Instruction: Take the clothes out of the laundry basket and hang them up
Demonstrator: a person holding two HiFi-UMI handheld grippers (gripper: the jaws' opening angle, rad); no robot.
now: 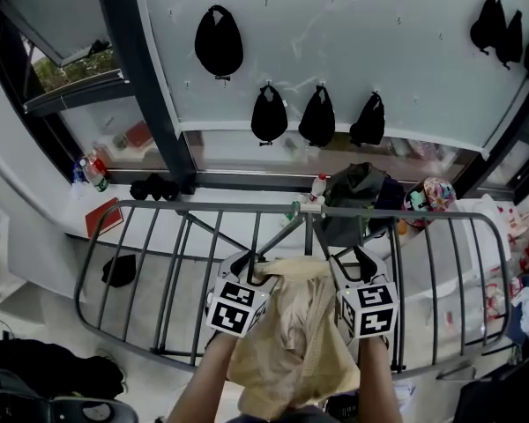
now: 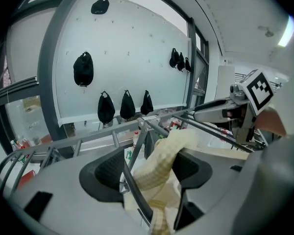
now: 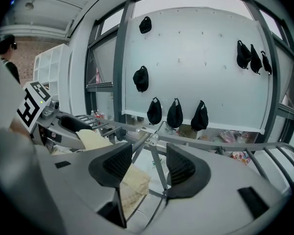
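A cream checked garment [image 1: 291, 324] hangs folded over the middle rail of a grey metal drying rack [image 1: 159, 210], its lower part falling toward me. My left gripper [image 1: 254, 267] stands open at the garment's left top edge. In the left gripper view the cloth [image 2: 161, 165] runs loosely between the spread jaws of the left gripper [image 2: 152, 165], over a rail [image 2: 88, 138]. My right gripper [image 1: 353, 263] is open at the right top edge. In the right gripper view only rack bars [image 3: 210, 142] pass between the jaws of the right gripper [image 3: 149, 165]; the garment [image 3: 132, 180] lies below its left jaw.
Several black bags [image 1: 219, 42] hang on hooks on the white wall panel behind the rack. Bottles [image 1: 90, 173] and a red book [image 1: 103, 217] sit at the left, a dark bag [image 1: 353, 196] beyond the rack. Dark clothing [image 1: 35, 368] lies low at the left.
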